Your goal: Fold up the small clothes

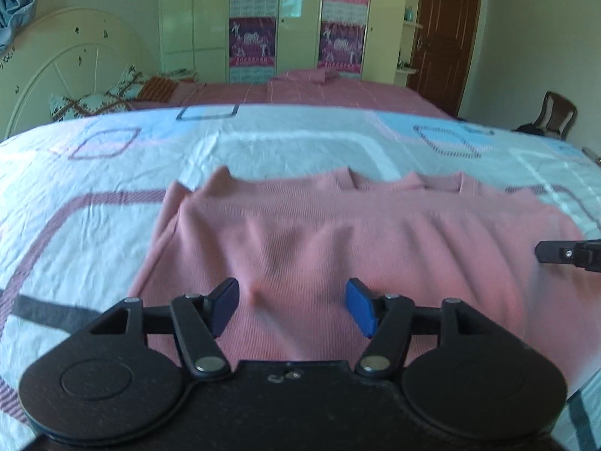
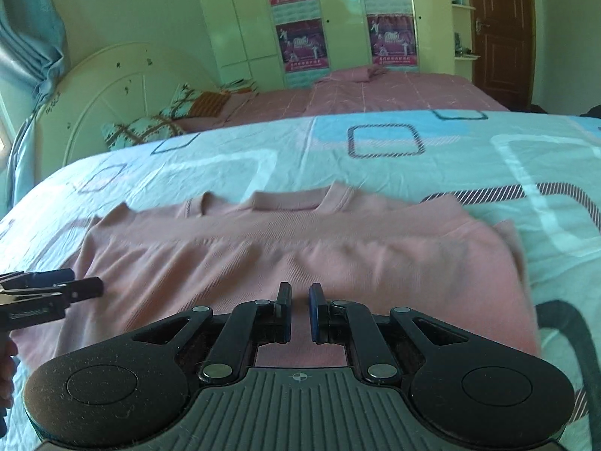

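Pink ribbed knit top (image 1: 338, 233) lay folded on my patterned white-and-blue bedsheet (image 1: 94, 173). My left gripper (image 1: 293, 306) hovered over its near hem, jaws spread wide. My right gripper (image 2: 299, 310) was narrowed to a slim gap, gripping nothing.

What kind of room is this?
Most likely a home bedroom: a bed with a patterned sheet and rounded headboard, a tall wardrobe, and a pink top spread out for folding.

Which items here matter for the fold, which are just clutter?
Job:
pink top, laid flat on the patterned sheet
left gripper, open over it
right gripper, jaws narrowly apart, empty

Lying about:
pillows
pink bedspread
wardrobe
chair
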A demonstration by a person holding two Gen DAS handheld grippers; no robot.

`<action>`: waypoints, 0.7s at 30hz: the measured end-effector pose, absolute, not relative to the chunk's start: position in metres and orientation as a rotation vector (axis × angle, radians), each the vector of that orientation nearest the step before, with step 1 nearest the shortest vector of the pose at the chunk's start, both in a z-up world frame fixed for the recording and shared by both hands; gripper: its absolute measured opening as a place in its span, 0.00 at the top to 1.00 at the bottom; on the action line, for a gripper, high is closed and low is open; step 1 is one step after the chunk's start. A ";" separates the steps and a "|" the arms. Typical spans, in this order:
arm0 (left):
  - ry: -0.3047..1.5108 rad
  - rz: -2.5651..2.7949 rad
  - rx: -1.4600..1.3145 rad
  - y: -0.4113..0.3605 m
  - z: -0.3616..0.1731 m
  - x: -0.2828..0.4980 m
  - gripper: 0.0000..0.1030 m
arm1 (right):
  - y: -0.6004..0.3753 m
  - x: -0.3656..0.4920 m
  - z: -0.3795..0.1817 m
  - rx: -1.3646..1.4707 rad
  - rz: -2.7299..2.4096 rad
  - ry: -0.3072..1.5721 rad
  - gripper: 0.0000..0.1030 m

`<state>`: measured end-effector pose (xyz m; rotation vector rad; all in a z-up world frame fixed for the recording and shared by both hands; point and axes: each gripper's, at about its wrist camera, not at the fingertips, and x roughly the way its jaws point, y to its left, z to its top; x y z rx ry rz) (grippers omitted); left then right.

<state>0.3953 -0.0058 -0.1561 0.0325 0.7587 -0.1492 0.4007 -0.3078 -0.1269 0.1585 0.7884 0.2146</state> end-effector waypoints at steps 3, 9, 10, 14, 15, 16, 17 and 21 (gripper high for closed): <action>0.778 -0.117 0.016 0.003 -0.167 0.394 0.37 | -0.308 0.399 -0.139 0.121 0.180 0.820 0.91; 0.781 -0.099 0.018 0.010 -0.163 0.388 0.37 | -0.339 0.385 -0.151 0.079 0.055 0.832 0.91; 0.782 -0.095 0.016 0.011 -0.163 0.387 0.37 | -0.345 0.382 -0.151 0.086 0.035 0.835 0.91; 0.785 -0.086 0.031 0.012 -0.161 0.380 0.37 | -0.361 0.367 -0.149 0.093 -0.018 0.853 0.73; 0.786 -0.084 0.034 0.012 -0.159 0.377 0.38 | -0.361 0.362 -0.146 0.090 -0.025 0.847 0.63; 0.785 -0.082 0.030 0.012 -0.157 0.374 0.38 | -0.360 0.356 -0.142 0.089 -0.021 0.832 0.58; 0.779 -0.080 0.022 0.013 -0.154 0.369 0.39 | -0.358 0.351 -0.139 0.087 -0.018 0.819 0.58; 0.767 -0.097 0.015 0.016 -0.147 0.350 0.39 | -0.341 0.331 -0.133 0.073 0.011 0.796 0.58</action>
